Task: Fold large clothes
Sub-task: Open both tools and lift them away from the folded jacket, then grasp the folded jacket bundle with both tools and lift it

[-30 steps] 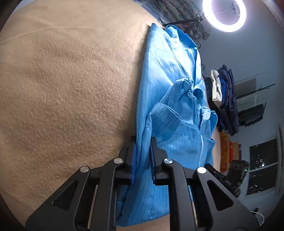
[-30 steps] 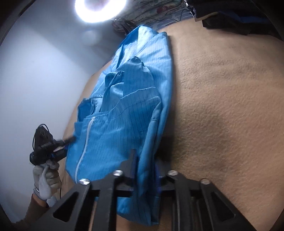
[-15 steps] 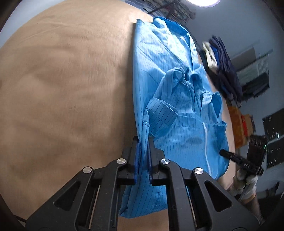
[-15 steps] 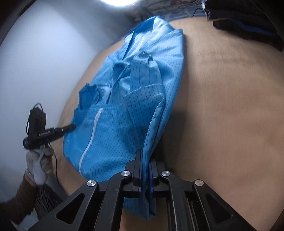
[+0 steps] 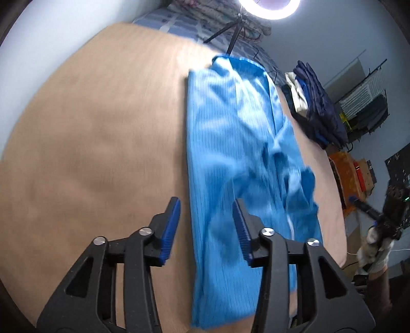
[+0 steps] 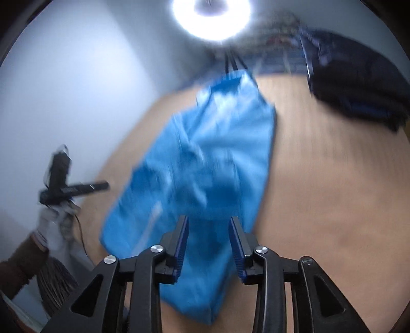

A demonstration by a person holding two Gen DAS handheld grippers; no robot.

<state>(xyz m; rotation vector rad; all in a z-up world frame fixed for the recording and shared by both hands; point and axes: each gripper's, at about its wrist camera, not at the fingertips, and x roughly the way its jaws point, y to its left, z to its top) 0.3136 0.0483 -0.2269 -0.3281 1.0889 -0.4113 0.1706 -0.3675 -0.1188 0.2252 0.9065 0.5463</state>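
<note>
A blue pinstriped garment (image 5: 230,158) lies folded lengthwise on a tan blanket-covered table (image 5: 97,133), with a white zipper near its right edge. My left gripper (image 5: 206,225) hovers above the garment's near end; its jaws are opening and nothing is pressed between the blue pads. In the right wrist view the same garment (image 6: 220,143) stretches away, blurred. My right gripper (image 6: 208,239) is raised above the near hem, jaws opening, the cloth lying loose below them. A gloved hand holds the other gripper at the table's edge in each view.
A ring light (image 5: 269,7) on a tripod stands at the table's far end. A pile of dark folded clothes (image 5: 315,107) sits at the far right (image 6: 358,84). Shelves and boxes (image 5: 348,169) stand beyond the table edge.
Both grippers were shut on the garment's near edge; now both have let go, opened and risen above it. The cloth has dropped flat onto the table.
</note>
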